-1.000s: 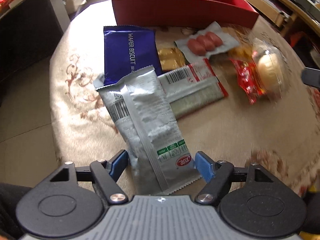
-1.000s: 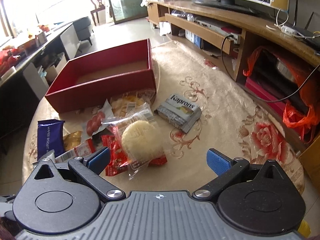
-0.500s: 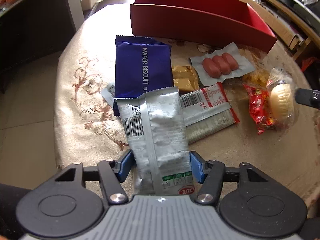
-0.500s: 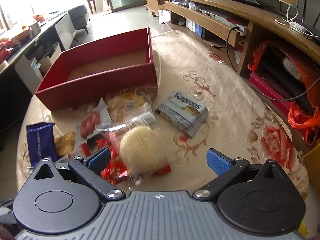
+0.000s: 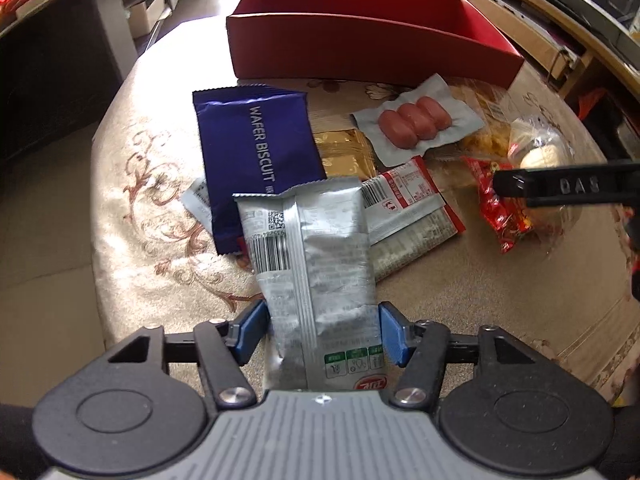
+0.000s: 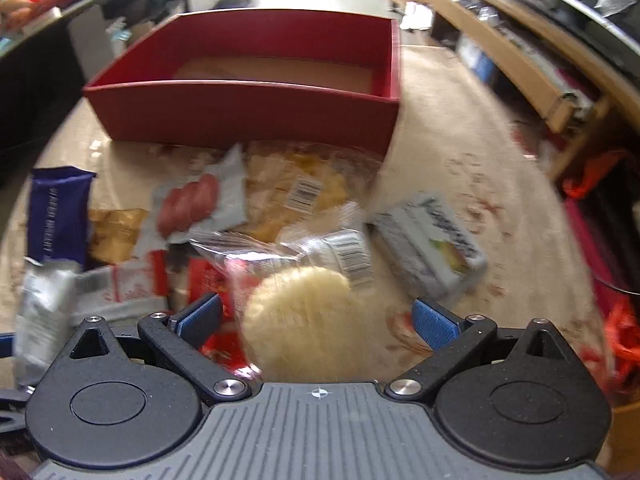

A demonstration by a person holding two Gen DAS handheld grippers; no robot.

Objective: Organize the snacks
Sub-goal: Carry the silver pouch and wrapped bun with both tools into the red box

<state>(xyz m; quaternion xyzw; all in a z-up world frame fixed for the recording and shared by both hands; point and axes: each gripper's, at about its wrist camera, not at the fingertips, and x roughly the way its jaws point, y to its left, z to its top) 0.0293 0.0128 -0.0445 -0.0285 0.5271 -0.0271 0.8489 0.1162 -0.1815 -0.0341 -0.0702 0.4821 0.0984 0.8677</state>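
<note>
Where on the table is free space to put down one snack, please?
Bare tablecloth lies left of the wafer biscuit pack, and right of the Kaprons box. The red box looks empty. Between these, snacks overlap.

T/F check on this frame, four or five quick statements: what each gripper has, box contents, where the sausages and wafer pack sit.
1. The left gripper is shut on the silver snack packet. True.
2. The right gripper has clamped the bagged round pastry. False: its jaws stand wide, the pastry lies between them ungripped.
3. The red box already holds several snacks. False: only bare brown floor shows inside.
4. The sausage pack lies on the table in front of the box. True.
5. The blue wafer biscuit pack lies on top of the silver packet. False: the silver packet's far end overlaps the wafer pack.
</note>
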